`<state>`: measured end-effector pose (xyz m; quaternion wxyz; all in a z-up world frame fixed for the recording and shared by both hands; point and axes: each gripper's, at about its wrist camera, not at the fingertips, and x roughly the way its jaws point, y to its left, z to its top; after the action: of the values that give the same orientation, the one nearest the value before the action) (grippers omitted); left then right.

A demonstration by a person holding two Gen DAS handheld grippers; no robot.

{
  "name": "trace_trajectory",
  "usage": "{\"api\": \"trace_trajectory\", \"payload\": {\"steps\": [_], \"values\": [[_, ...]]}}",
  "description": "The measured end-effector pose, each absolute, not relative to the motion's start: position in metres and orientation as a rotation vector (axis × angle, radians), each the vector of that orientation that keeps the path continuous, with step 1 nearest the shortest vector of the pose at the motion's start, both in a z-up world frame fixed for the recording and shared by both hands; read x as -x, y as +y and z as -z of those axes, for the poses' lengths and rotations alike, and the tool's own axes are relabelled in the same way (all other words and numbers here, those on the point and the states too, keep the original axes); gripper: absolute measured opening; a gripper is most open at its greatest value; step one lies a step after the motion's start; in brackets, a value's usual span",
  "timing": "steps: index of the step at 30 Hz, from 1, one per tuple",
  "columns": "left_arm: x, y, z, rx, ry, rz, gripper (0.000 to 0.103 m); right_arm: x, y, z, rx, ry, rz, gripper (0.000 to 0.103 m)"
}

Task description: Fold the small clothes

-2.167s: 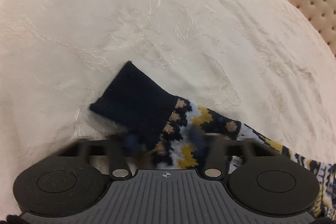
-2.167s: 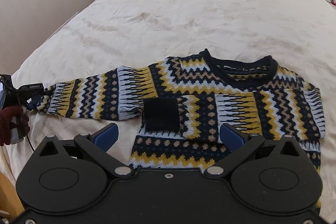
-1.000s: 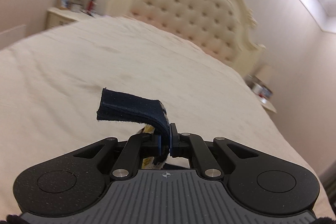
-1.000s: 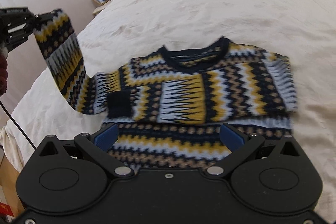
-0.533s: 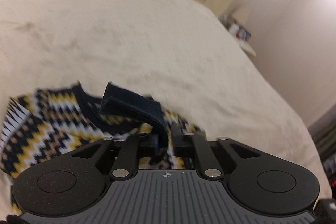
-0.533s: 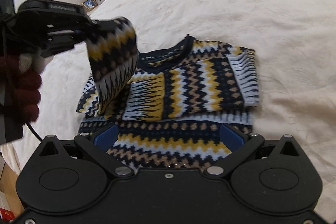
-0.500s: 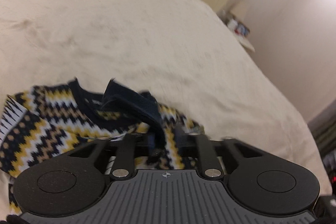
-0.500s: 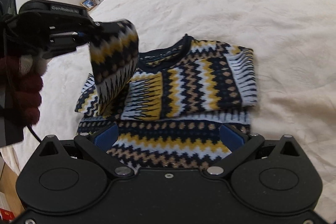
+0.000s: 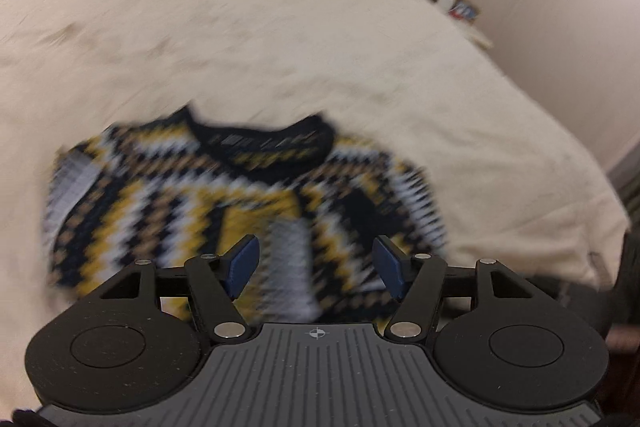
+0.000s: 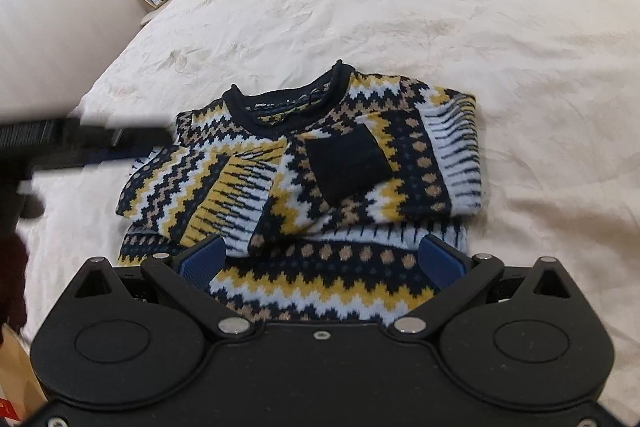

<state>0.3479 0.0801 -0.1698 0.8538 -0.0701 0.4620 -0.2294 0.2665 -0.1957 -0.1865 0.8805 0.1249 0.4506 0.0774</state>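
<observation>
The sweater (image 10: pixel 304 171) lies flat on the bed (image 10: pixel 400 7), both sleeves folded across its chest, the dark cuff (image 10: pixel 346 163) on top. My left gripper (image 9: pixel 316 261) has just been opening; its jaws now stand apart with nothing between them, above the sweater. My right gripper (image 10: pixel 322 259) is spread wide and empty over the hem. No containers show.

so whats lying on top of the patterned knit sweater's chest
Both sleeves are folded across the navy, yellow and white knit sweater; the upper one ends in a plain navy cuff lying flat. The other sleeve's cuff is covered, as is the cream bedspread beneath the sweater.
</observation>
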Motion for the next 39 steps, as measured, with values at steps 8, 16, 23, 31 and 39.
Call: {"api": "trace_trajectory", "payload": {"steps": [8, 16, 23, 31, 39], "values": [[-0.323, 0.117, 0.207, 0.152, 1.107, 0.292, 0.061, -0.314, -0.194, 0.194, -0.236, 0.961, -0.175, 0.102], [-0.326, 0.116, 0.229, 0.135, 1.181, 0.167, 0.061, -0.359, -0.191, 0.213, -0.144, 1.032, -0.163, 0.079], [-0.332, 0.117, 0.256, 0.100, 1.249, 0.159, 0.064, -0.388, -0.199, 0.234, -0.139, 1.096, -0.123, 0.067], [-0.332, 0.113, 0.259, 0.097, 1.258, 0.168, 0.071, -0.393, -0.196, 0.242, -0.157, 1.110, -0.146, 0.026], [-0.332, 0.112, 0.259, 0.094, 1.252, 0.172, 0.072, -0.368, -0.201, 0.174, -0.258, 0.931, -0.270, 0.011]]}}
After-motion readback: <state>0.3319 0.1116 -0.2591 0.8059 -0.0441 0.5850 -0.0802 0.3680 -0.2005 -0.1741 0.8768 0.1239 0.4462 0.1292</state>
